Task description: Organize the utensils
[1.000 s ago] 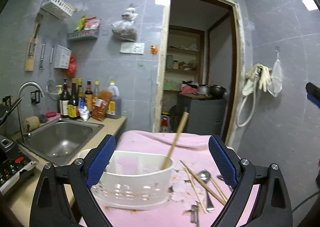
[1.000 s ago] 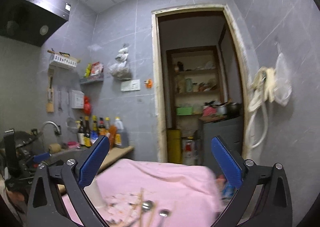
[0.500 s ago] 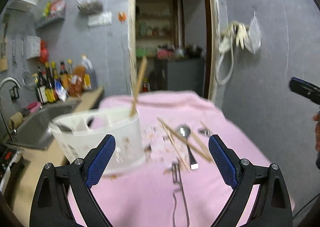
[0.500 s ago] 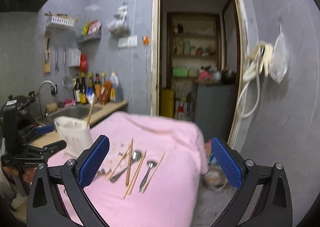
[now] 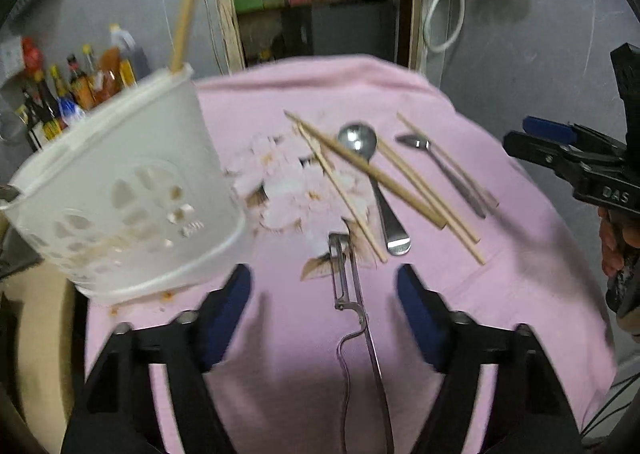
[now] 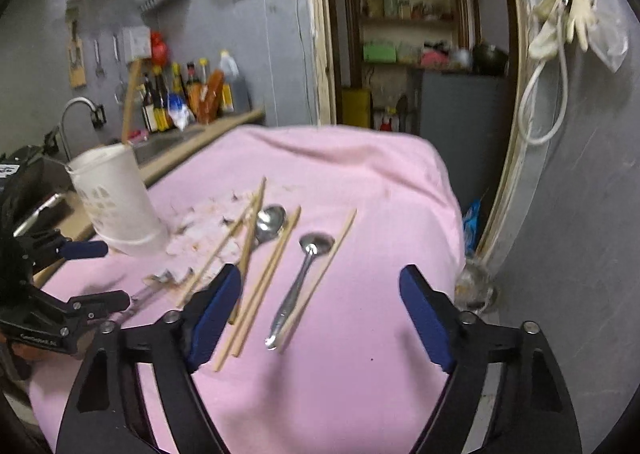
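Both grippers, left gripper (image 5: 323,306) and right gripper (image 6: 320,314), hover released over pink cloth (image 5: 280,334), jaws just narrowing on nothing.
White perforated plastic utensil holder (image 5: 128,193) far left could topple; crossed wooden chopsticks (image 5: 372,169), steel spoon (image 5: 360,141), wire peeler (image 5: 352,294) may scatter if nudged.

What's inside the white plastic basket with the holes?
One wooden chopstick sticks up out of the white plastic basket. The basket's wall hides its bottom, so anything else inside cannot be seen.

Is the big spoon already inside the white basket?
No, the big spoon lies flat on the pink cloth among the chopsticks, off to the side of the white basket.
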A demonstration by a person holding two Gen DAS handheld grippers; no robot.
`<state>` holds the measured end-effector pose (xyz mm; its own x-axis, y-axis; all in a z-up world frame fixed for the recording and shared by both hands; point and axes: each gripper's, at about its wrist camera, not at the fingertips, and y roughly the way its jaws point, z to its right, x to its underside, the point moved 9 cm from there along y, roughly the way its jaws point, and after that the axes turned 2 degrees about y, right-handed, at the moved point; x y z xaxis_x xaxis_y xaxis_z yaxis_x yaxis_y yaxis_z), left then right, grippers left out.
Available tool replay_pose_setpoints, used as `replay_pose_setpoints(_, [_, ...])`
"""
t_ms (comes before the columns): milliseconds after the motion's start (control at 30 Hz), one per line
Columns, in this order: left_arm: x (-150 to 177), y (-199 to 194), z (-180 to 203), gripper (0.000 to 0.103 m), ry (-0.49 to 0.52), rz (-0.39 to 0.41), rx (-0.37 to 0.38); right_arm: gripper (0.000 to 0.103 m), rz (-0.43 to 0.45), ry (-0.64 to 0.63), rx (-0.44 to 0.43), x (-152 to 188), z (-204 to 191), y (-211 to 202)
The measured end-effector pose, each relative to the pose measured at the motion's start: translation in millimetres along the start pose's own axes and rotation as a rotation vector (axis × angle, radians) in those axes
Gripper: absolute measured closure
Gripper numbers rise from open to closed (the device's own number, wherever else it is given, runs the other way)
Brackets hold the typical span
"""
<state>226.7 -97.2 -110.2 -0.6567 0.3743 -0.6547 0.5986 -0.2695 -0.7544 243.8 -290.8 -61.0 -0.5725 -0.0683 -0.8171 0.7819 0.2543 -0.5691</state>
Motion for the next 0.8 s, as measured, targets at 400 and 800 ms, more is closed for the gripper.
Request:
replay_pose_setpoints(400, [-4, 40, 4, 0.081, 0.071, -0.150, -0.032, 0.071, -0.198, 0.076, -0.047, -10, 26, 73])
replay_pose_setpoints(800, [-11, 46, -7, 0.086, 0.046, -0.201, 0.005, 0.084, -0.366, 0.100, -0.025, -27, 33, 136])
